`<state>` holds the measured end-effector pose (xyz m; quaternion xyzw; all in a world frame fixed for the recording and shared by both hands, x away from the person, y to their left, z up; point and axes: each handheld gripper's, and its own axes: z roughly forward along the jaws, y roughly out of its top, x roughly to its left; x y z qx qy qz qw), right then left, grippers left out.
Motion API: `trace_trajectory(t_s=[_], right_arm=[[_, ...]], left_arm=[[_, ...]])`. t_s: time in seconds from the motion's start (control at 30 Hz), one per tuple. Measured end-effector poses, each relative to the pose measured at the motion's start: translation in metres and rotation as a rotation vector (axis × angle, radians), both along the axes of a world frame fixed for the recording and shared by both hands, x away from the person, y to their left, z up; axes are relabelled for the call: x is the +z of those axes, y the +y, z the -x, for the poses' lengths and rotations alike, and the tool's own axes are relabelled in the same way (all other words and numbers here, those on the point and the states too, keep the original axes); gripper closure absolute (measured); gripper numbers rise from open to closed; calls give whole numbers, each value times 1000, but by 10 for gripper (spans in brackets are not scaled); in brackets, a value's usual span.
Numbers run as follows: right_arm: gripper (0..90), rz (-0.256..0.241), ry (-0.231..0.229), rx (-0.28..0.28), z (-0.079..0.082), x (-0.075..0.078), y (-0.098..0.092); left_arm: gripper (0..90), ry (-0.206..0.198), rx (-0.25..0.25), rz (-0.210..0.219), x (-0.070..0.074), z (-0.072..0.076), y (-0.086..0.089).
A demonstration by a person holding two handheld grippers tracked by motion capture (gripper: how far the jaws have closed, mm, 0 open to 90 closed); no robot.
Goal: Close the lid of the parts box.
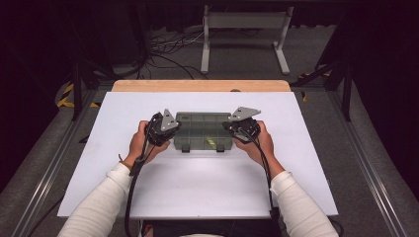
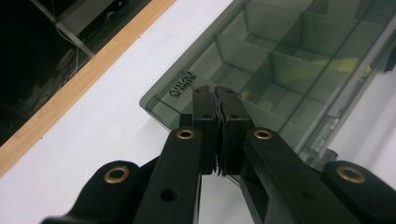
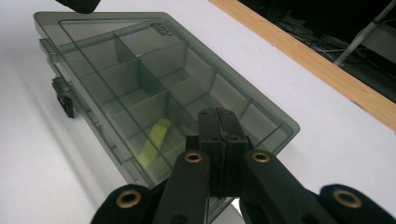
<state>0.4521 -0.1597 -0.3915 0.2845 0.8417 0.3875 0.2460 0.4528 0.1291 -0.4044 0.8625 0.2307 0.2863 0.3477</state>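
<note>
White table (image 1: 113, 163) on a wooden top, dark floor and cables beyond. Smoky plastic box (image 1: 202, 131) at mid-table, lid down, two latches facing the person, something yellow in one compartment. Left gripper (image 1: 170, 132) at the box's left end, right gripper (image 1: 231, 129) at its right end, both with jaws pressed together, holding nothing. Best steadied evenly from both ends before working the latches. Plenty of bare table all round, edges well apart.

A person wears long white sleeves (image 1: 101, 205). Each hand grips a black claw: the left claw (image 1: 160, 129) and the right claw (image 1: 242, 127) each carry a grey three-cornered plate on top. Black cables trail back along the forearms. Brass-coloured rivets dot the black jaw arms.
</note>
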Motion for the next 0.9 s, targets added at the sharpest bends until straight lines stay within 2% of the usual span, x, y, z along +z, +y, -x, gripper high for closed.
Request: trace_trajectory(t_s=[0.4, 0.9], right_arm=[[900, 21, 3, 26, 13, -9, -3], [900, 24, 7, 24, 19, -22, -2]], left_arm=[[874, 20, -26, 8, -10, 11, 3], [879, 29, -51, 41, -19, 14, 8]])
